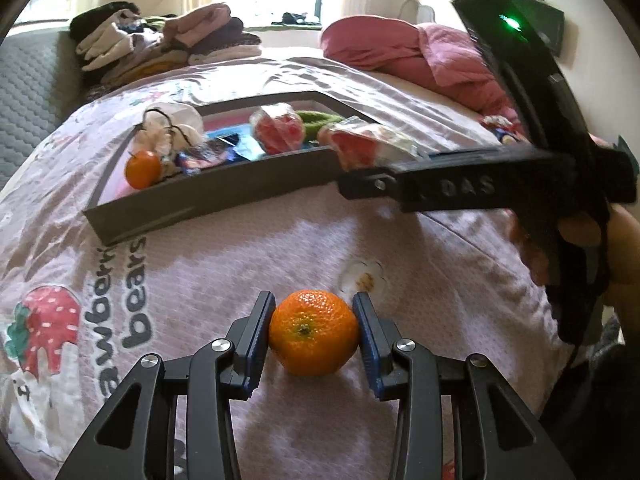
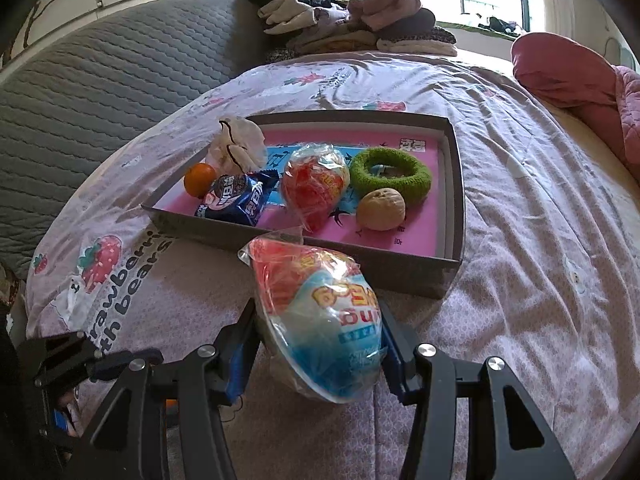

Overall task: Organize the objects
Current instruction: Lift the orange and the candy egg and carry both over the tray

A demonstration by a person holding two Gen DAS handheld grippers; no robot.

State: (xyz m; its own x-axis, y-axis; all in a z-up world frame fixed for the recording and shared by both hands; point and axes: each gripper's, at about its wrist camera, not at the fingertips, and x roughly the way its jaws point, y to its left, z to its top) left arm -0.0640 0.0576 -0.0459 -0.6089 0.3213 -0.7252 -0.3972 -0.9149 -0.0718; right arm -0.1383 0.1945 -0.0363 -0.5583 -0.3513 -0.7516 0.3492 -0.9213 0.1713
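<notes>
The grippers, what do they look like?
Both the left gripper and the right gripper are black, with angular arms, shiny silver bolts and blue pads inside the jaws. From the left camera, the right one shows raised letters on its side and a small green light on top.

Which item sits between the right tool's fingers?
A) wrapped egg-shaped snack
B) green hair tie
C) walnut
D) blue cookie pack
A: the right tool is clamped on the wrapped egg-shaped snack just short of the tray, while the walnut, green hair tie and blue cookie pack all lie inside the tray.
</notes>
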